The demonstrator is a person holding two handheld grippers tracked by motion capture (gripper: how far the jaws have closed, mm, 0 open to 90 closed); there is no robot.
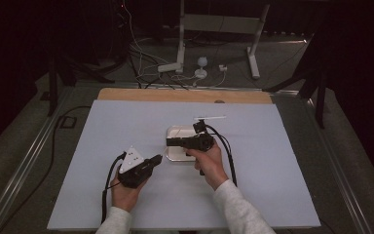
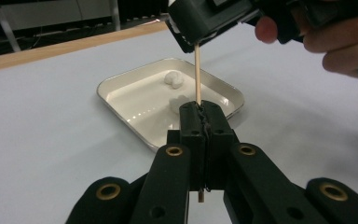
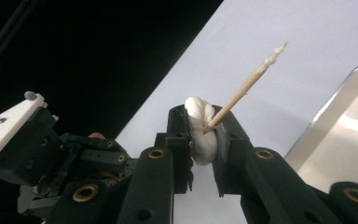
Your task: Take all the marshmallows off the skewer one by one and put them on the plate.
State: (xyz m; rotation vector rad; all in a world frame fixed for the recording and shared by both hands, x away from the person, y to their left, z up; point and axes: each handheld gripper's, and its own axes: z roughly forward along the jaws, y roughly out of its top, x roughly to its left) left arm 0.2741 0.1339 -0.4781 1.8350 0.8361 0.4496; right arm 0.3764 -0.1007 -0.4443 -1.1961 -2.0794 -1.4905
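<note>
While your left hand-held gripper (image 2: 200,122) clamps the skewer (image 2: 197,74) upright, your right (image 3: 205,133) squeezes a dough lump (image 3: 200,128).
The skewer runs through that lump, its smeared tip jutting beyond it, just above the tray (image 2: 121,88) on the surface (image 1: 102,146). Two more lumps (image 2: 174,78) lie in the tray. Both grippers are clenched.

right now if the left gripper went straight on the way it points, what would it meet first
Most likely the metal tray: the left gripper, shut on a wooden skewer, looks straight at it across bare table cover. The right gripper hangs above that line, so depth leaves some doubt.
</note>
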